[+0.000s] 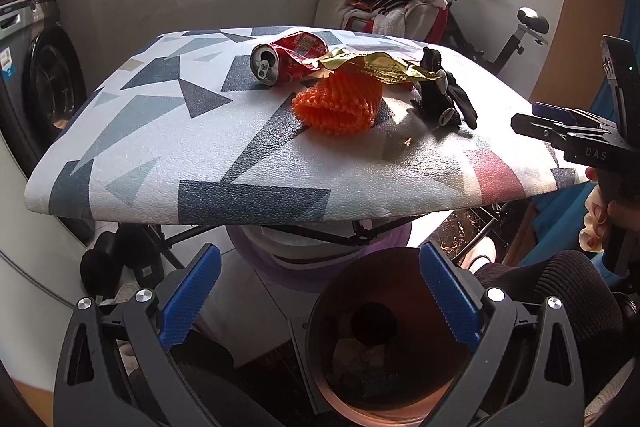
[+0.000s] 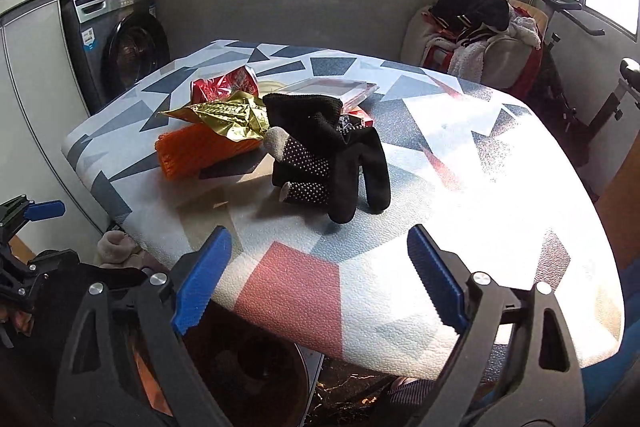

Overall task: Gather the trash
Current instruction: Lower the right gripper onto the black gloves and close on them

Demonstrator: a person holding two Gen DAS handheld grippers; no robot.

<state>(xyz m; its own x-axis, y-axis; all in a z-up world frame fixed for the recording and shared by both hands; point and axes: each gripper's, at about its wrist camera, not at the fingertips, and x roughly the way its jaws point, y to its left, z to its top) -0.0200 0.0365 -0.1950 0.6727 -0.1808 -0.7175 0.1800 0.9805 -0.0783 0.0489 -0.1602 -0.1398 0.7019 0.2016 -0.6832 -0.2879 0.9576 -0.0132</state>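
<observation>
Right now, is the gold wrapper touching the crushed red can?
Touching. In the left wrist view the gold wrapper drapes over the side of the red can, with no gap where they overlap.

Home laundry room: washing machine (image 2: 132, 55), clothes pile (image 2: 480, 27).

You see a glossy crushed metal can (image 1: 286, 61), crinkled gold foil wrapper (image 1: 376, 65) – and a matt knit glove (image 2: 332, 163) (rubber-dotted).
</observation>
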